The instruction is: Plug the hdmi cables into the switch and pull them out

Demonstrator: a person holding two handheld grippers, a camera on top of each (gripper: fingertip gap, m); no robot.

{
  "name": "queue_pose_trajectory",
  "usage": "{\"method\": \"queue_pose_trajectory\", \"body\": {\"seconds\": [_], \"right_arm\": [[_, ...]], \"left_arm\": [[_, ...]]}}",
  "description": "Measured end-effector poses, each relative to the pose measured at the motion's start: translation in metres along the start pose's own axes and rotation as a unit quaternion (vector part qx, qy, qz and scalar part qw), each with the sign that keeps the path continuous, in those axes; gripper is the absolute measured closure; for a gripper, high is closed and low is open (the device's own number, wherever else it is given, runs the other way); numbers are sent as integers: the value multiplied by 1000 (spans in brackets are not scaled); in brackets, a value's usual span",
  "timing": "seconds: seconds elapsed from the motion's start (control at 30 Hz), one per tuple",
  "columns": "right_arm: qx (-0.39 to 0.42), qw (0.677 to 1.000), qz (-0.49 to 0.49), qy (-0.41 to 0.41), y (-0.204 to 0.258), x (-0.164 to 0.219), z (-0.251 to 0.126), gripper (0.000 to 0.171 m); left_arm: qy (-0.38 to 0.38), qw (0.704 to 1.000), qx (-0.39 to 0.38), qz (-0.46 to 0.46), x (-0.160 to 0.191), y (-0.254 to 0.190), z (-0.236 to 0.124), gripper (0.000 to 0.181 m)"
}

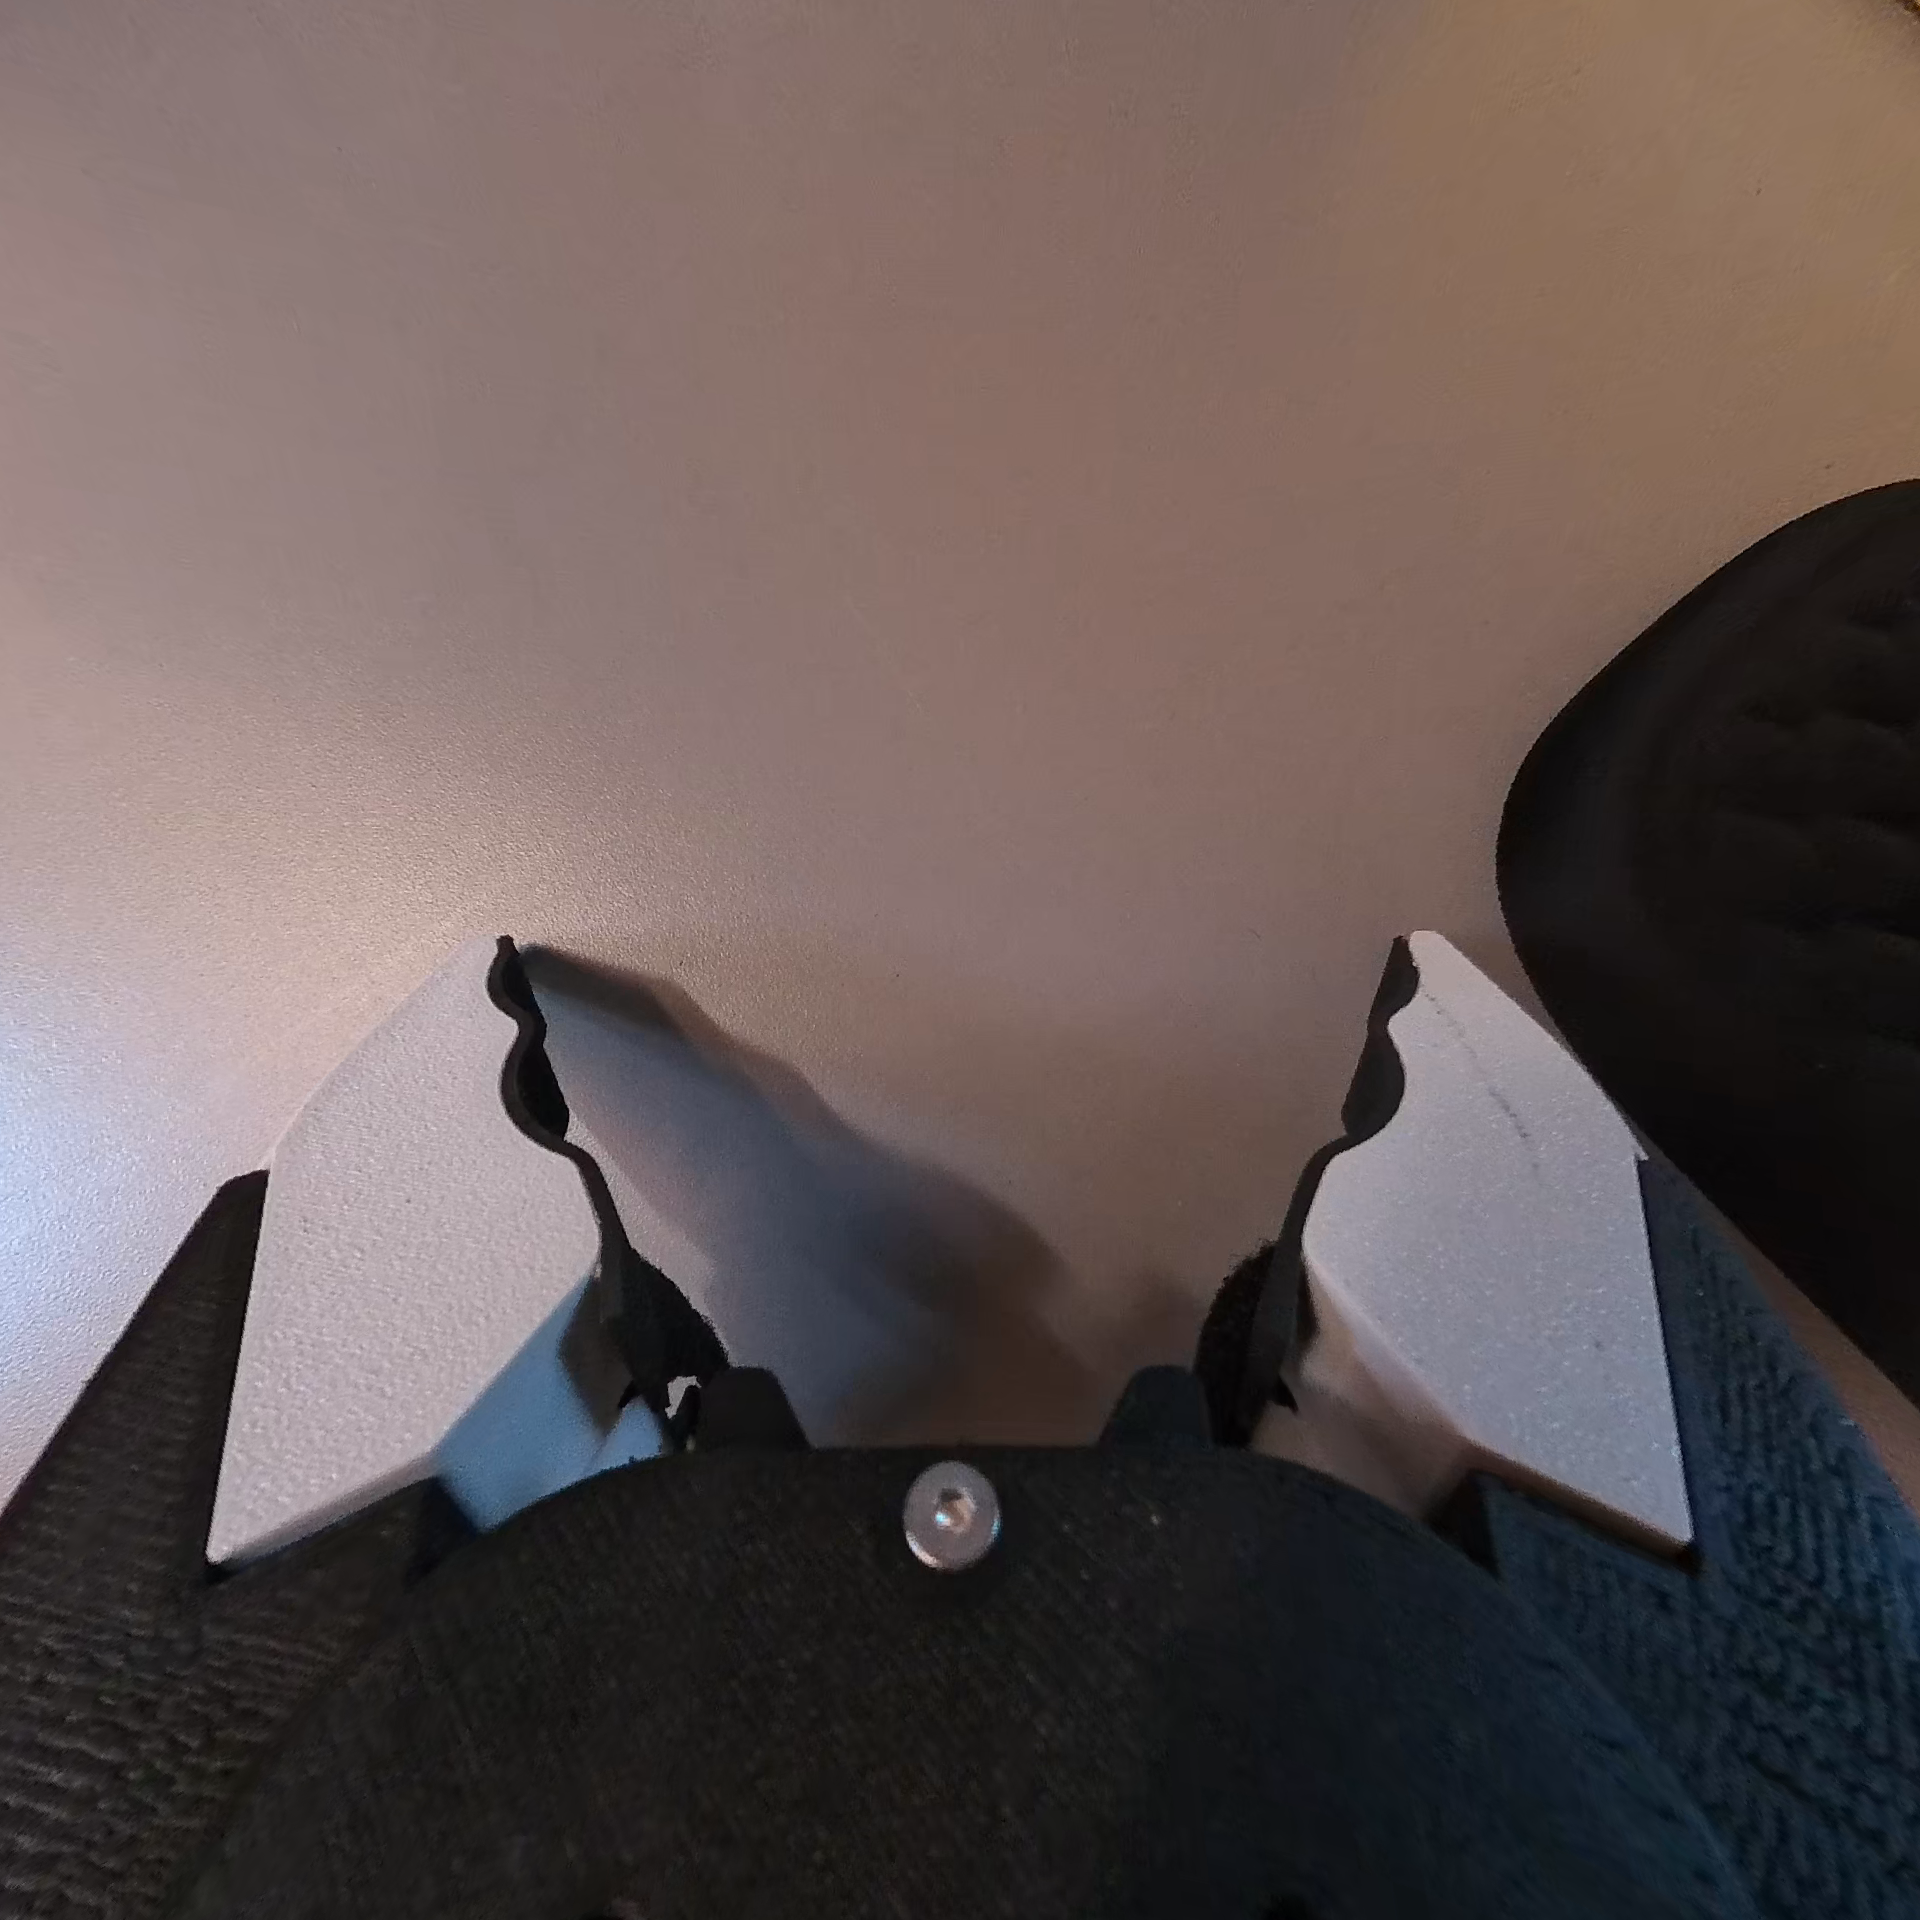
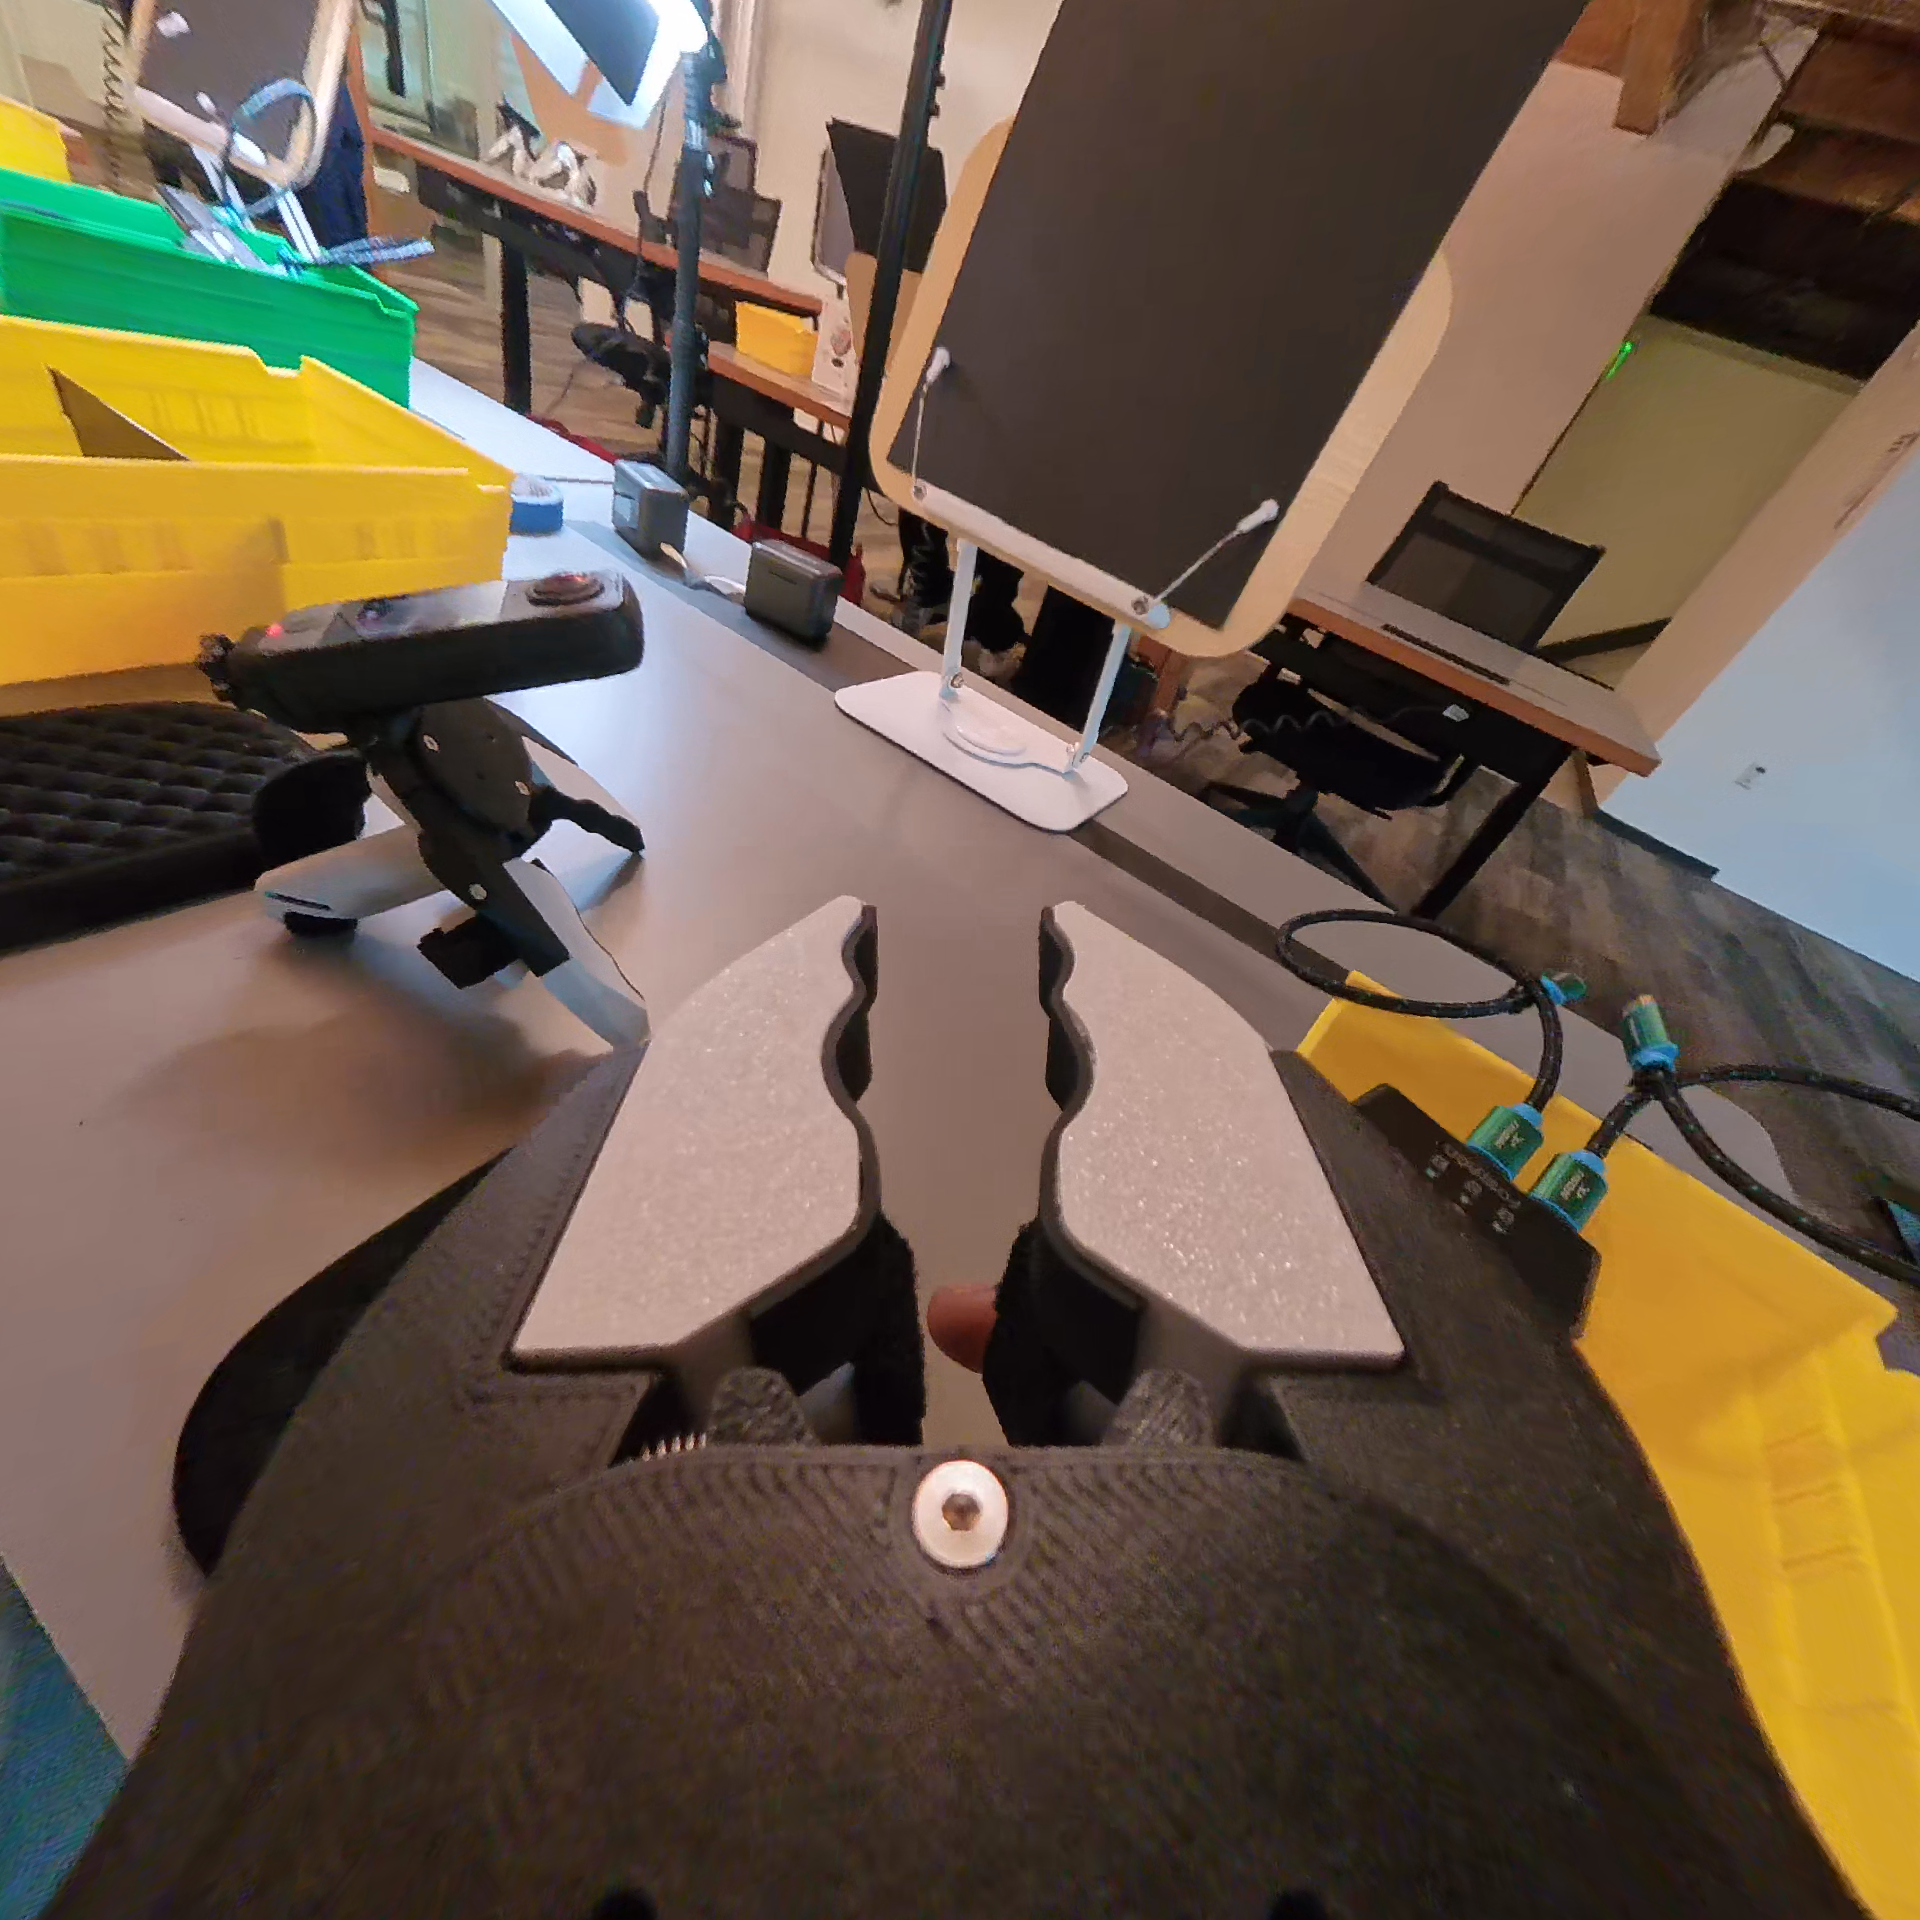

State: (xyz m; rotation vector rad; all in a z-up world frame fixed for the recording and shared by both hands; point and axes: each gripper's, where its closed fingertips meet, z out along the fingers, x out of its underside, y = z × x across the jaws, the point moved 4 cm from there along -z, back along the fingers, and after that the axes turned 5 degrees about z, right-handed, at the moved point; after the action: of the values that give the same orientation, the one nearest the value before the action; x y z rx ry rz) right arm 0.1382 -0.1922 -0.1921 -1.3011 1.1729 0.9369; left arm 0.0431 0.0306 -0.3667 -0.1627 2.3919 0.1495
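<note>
The left gripper (image 2: 582, 914) rests on the grey worktop (image 2: 831, 810), fingers spread wide and empty. The right gripper (image 2: 956, 920) hovers, fingers narrowly parted, holding nothing. At far right, the black switch (image 2: 1496, 1205), with teal-ended hdmi cables (image 2: 1538, 1081) plugged in, lies in a yellow bin (image 2: 1714, 1403).

switch (image 2: 1486, 1195): white markings | plugs (image 2: 1509, 1135): small labels | wording withheld
</note>
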Motion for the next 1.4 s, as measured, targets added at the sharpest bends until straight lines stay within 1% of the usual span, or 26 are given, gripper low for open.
{"method": "queue_pose_trajectory", "body": {"seconds": [0.1, 0.17, 0.2, 0.27, 0.37, 0.57, 0.67, 0.8, 0.97, 1.1, 1.23, 1.33, 1.37, 1.4], "right_arm": [[-23, 1000, -10, -9, 4, -2, -2, 141], [-19, 999, -25, 13, 3, 6, 0, 141], [-12, 999, -30, 36, 2, 13, 2, 135], [-15, 996, -33, 78, 4, 27, 9, 119], [-51, 994, -18, 97, 18, 39, 24, 108], [-82, 993, -22, 85, 35, 38, 34, 112], [-81, 993, -34, 80, 37, 36, 32, 115], [-84, 993, -35, 74, 38, 40, 33, 117], [-92, 992, -36, 76, 40, 46, 36, 119], [-83, 992, -47, 76, 38, 46, 35, 120], [-91, 993, -40, 67, 41, 49, 37, 121], [-95, 992, -35, 71, 43, 53, 42, 122], [-92, 993, -37, 70, 43, 53, 42, 122], [-87, 993, -42, 66, 43, 52, 42, 121]], "left_arm": [[0, 1000, 0, 0, 0, 0, 0, 36], [0, 1000, 0, 0, 0, 0, 0, 36], [0, 1000, 0, 0, 0, 0, 0, 36], [0, 1000, 0, 0, 0, 0, 0, 36], [0, 1000, 0, 0, 0, 0, 0, 36], [0, 1000, 0, 0, 1, 0, 0, 36], [0, 1000, 3, 3, 0, 0, 1, 36], [-2, 999, 28, 29, -4, 8, 5, 36], [-1, 999, 31, 34, -11, 17, 12, 37], [-3, 999, 31, 33, -13, 19, 14, 37], [-3, 999, 32, 33, -14, 19, 15, 37], [-3, 996, 58, 60, -16, 20, 16, 37], [-6, 996, 60, 61, -18, 21, 17, 40], [-22, 995, 71, 63, -22, 20, 15, 40]]}}
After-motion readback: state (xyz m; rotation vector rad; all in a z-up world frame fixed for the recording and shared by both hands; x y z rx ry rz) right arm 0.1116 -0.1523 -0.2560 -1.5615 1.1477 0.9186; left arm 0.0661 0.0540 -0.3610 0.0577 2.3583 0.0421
